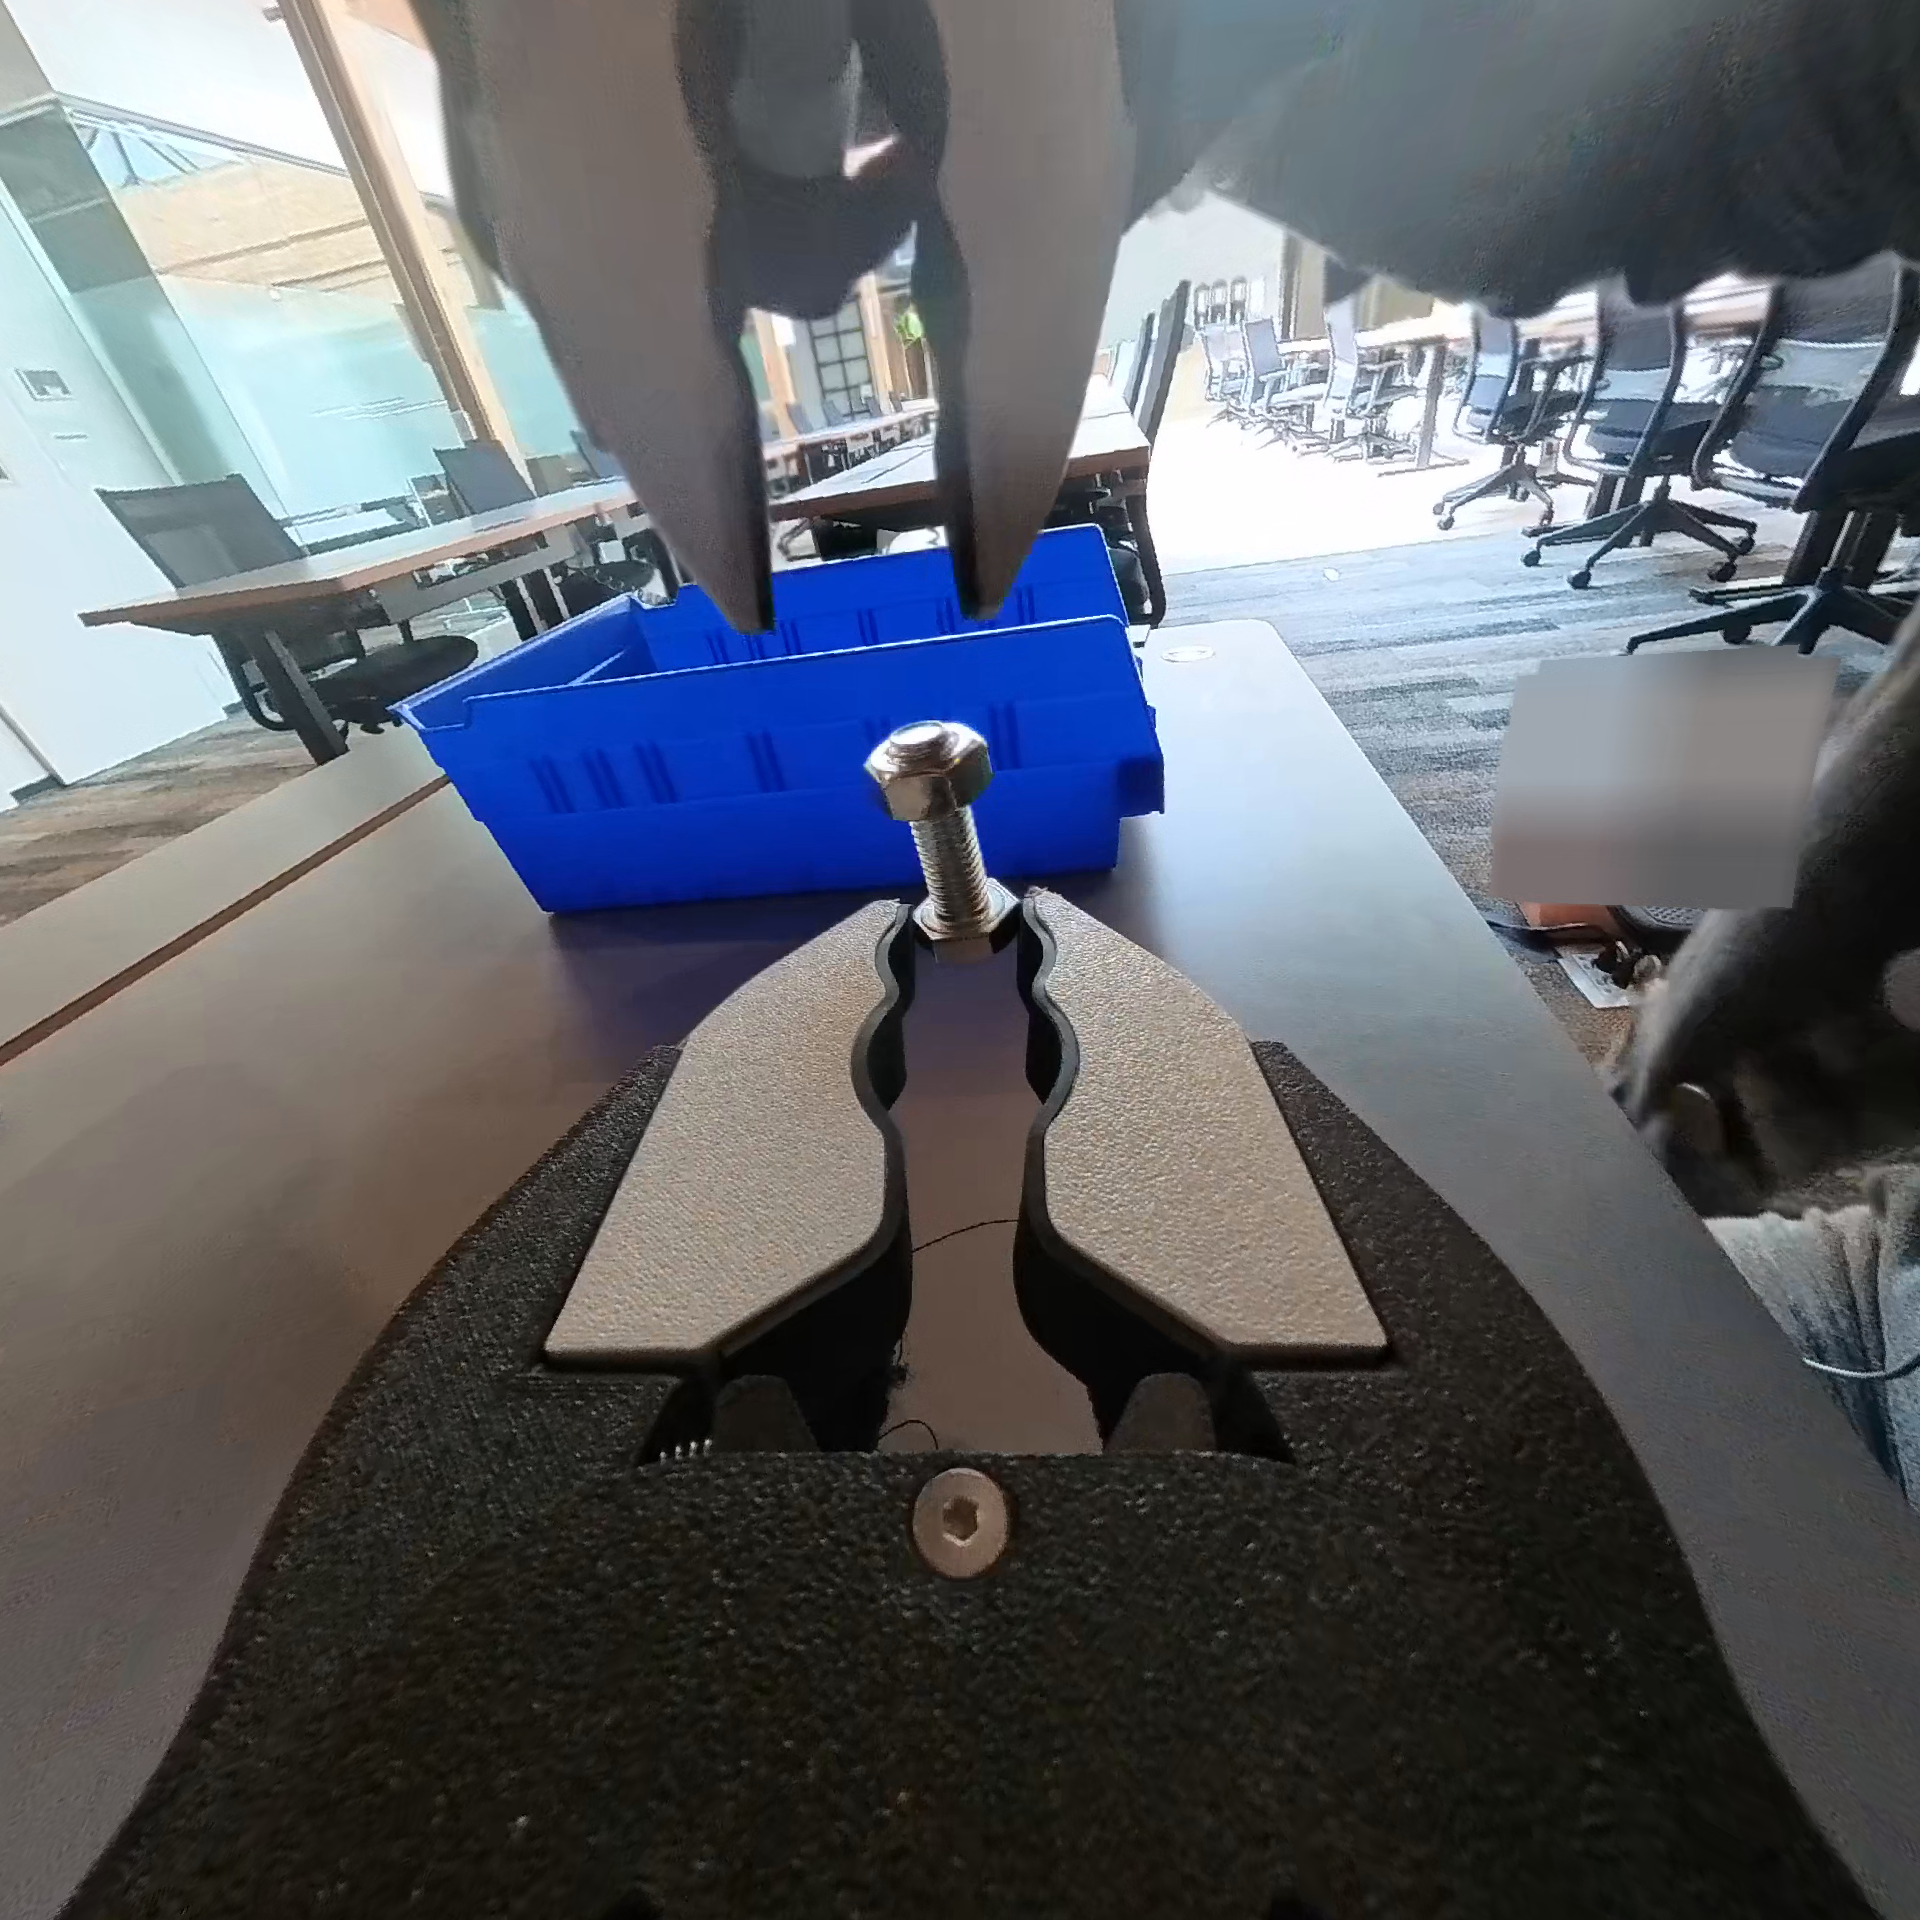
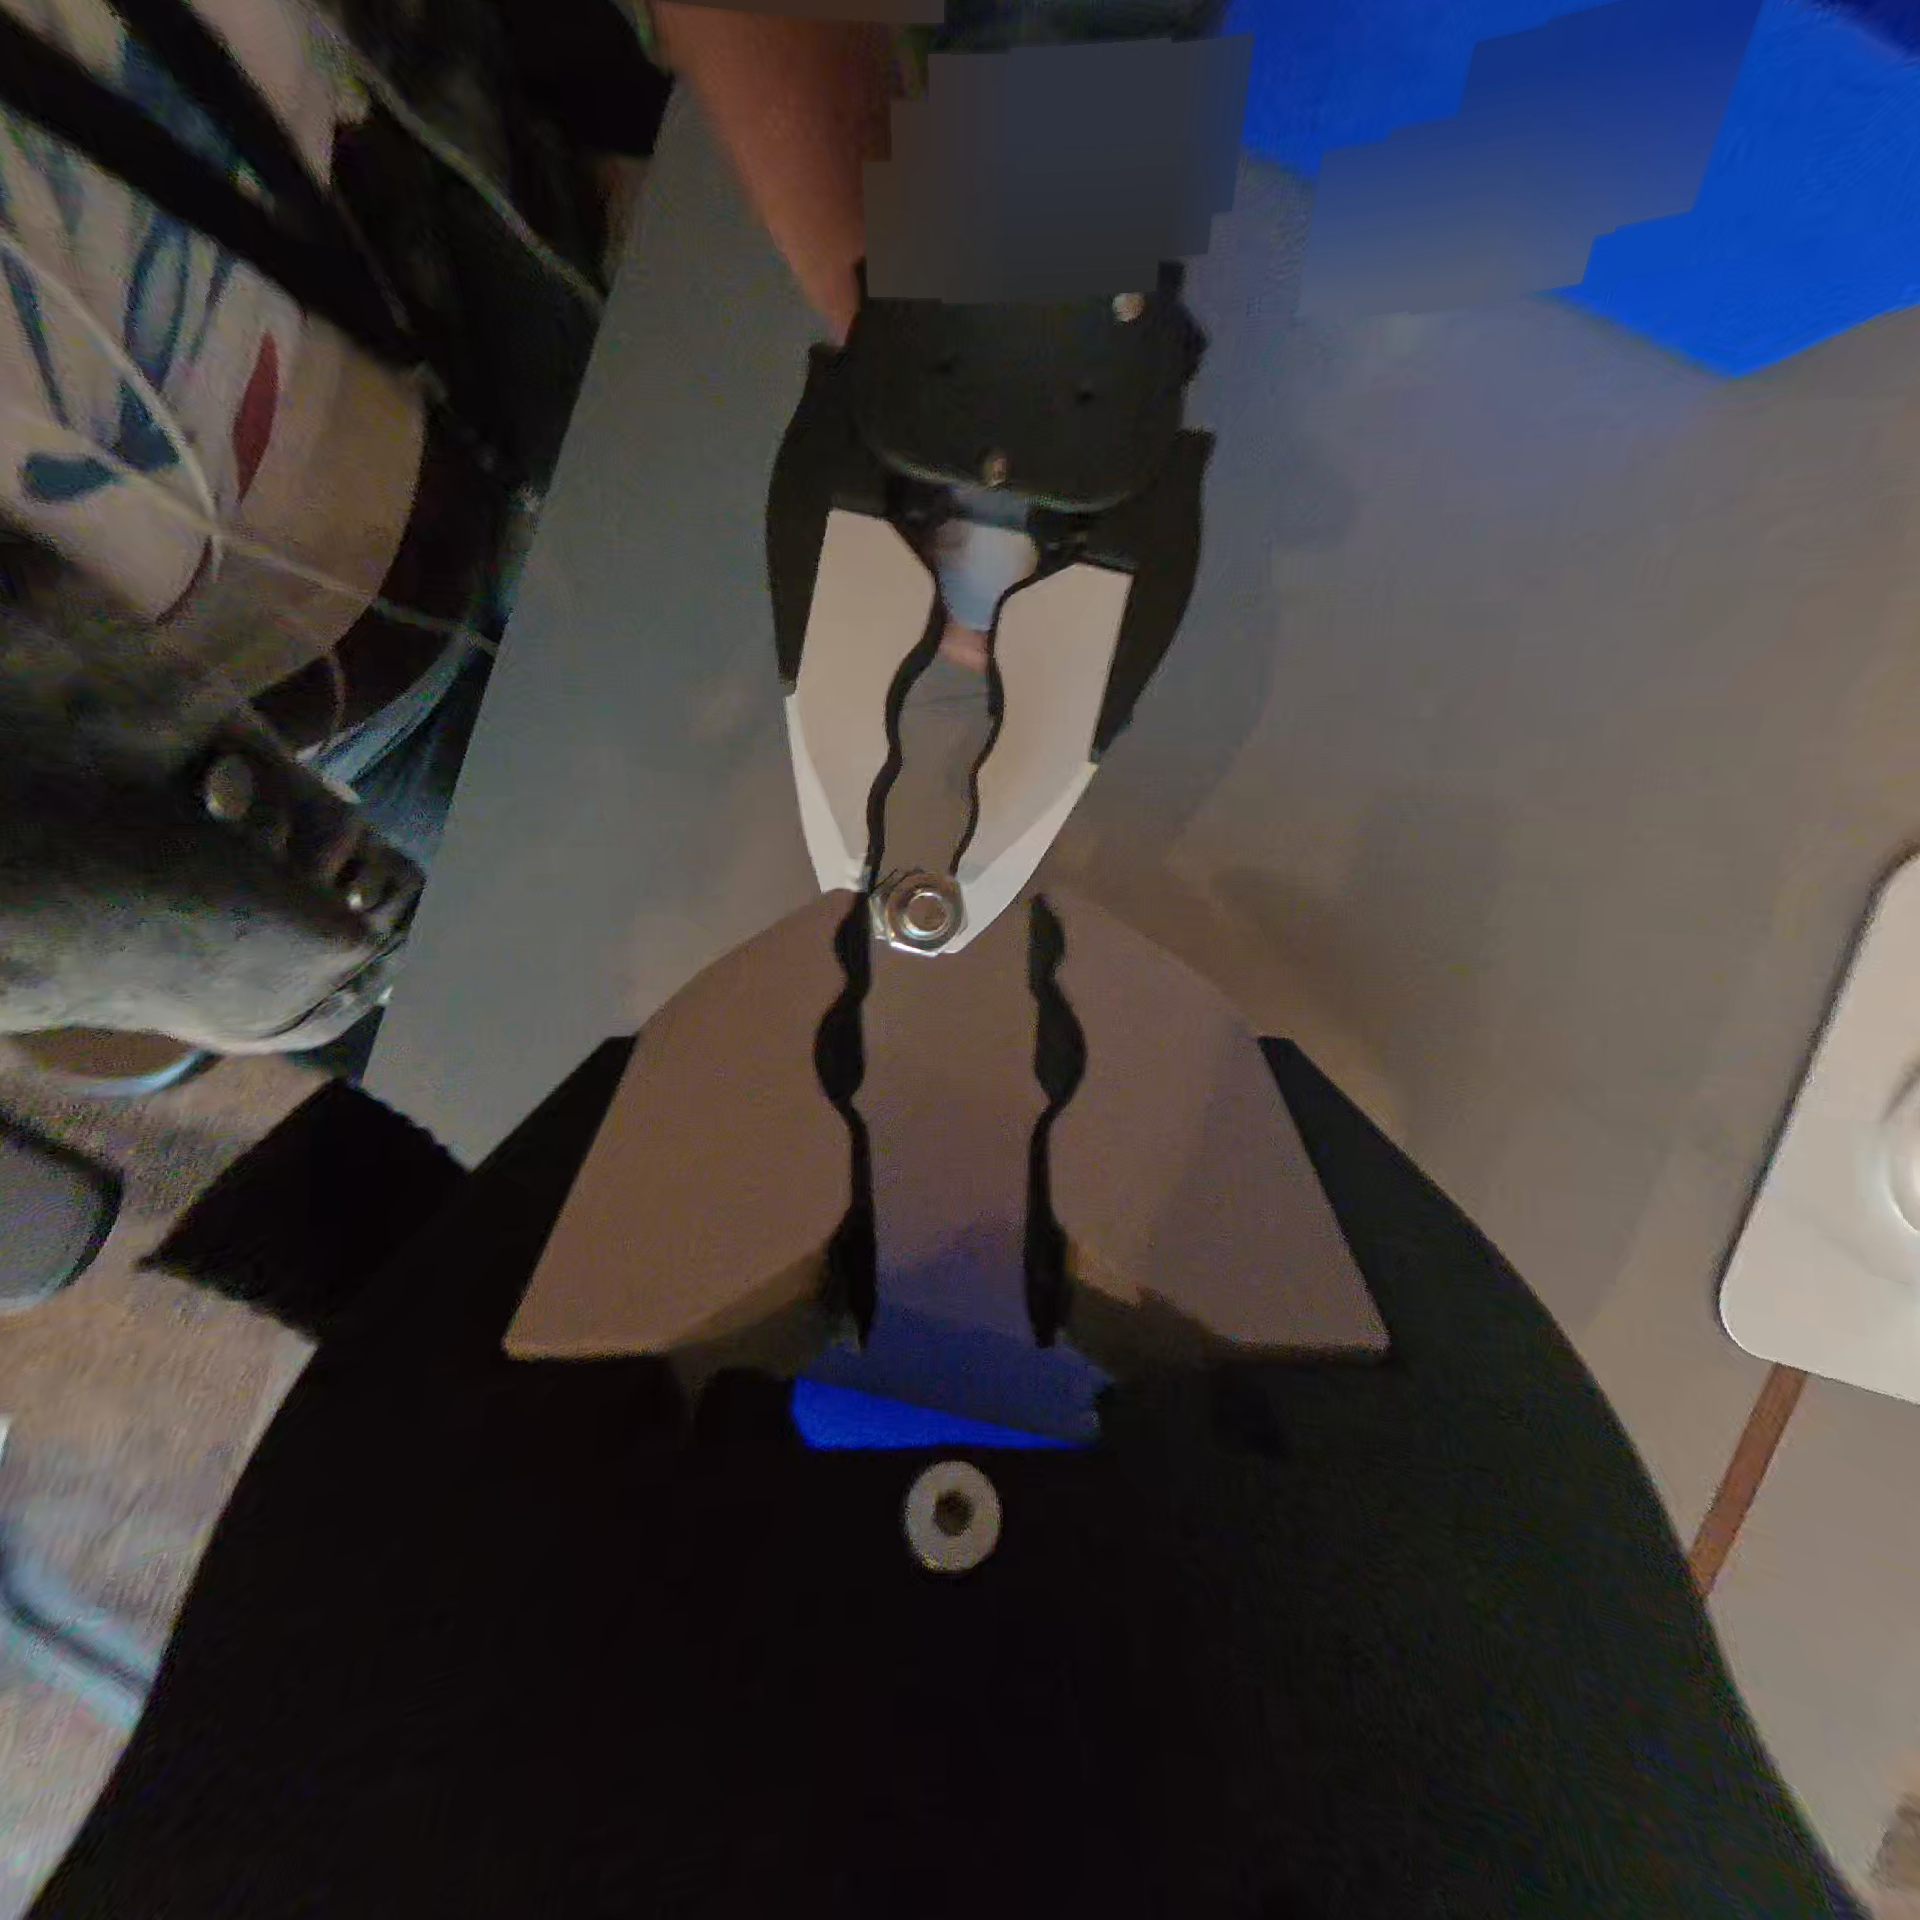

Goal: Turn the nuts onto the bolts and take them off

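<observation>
At the centre of the left wrist view, a steel bolt (image 1: 951, 871) is held upright by its head between the jaws of the left gripper (image 1: 958, 928), with a nut (image 1: 928, 781) threaded at its top. The right gripper (image 1: 868, 620) is seen above it at upper centre, jaws narrowly parted and holding nothing. A blue bin (image 1: 790, 727) is set on the dark surface (image 1: 260, 1039) behind the bolt.

Upright steel bolt (image 1: 948, 883), nut (image 1: 928, 771) atop
</observation>
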{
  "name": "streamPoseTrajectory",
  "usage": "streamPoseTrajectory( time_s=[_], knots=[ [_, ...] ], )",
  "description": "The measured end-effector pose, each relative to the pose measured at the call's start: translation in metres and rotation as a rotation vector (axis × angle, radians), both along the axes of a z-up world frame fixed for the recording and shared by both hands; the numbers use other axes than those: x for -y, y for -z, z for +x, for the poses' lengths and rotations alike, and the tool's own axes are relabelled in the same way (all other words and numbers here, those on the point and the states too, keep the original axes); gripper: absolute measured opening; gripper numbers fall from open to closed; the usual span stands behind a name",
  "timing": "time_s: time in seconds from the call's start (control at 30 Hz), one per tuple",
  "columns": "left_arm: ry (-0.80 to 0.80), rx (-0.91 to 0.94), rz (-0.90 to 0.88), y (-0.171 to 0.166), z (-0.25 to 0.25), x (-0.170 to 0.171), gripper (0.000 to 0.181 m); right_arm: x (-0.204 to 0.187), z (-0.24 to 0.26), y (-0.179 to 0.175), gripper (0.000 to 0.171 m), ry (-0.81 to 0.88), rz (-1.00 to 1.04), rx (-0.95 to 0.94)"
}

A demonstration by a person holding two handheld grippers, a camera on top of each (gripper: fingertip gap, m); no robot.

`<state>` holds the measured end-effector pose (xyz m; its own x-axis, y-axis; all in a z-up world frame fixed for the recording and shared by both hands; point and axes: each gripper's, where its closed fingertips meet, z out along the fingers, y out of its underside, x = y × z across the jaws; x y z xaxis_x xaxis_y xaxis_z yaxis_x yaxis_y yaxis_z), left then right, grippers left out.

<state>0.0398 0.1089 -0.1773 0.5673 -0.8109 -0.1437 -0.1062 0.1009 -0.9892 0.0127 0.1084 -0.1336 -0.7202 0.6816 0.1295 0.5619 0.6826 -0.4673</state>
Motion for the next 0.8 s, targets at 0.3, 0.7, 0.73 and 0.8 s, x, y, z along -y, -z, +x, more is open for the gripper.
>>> streamPoseTrajectory(
  time_s=[0.3,0.7,0.73,0.8],
  knots=[
    [0.009,-0.002,-0.002,0.000,0.000,0.000,0.019,0.004,0.011,0.020,0.035,-0.238,0.123,0.242],
    [-0.002,0.003,-0.001,0.000,-0.001,0.000,0.019,-0.001,0.004,0.025,0.018,-0.266,0.225,0.260],
    [-0.008,0.004,0.001,0.000,-0.001,-0.001,0.019,-0.001,0.004,0.025,0.018,-0.211,0.214,0.267],
    [-0.025,0.002,0.003,-0.001,-0.002,-0.002,0.019,-0.003,0.005,0.025,0.018,-0.059,0.198,0.288]
  ],
)
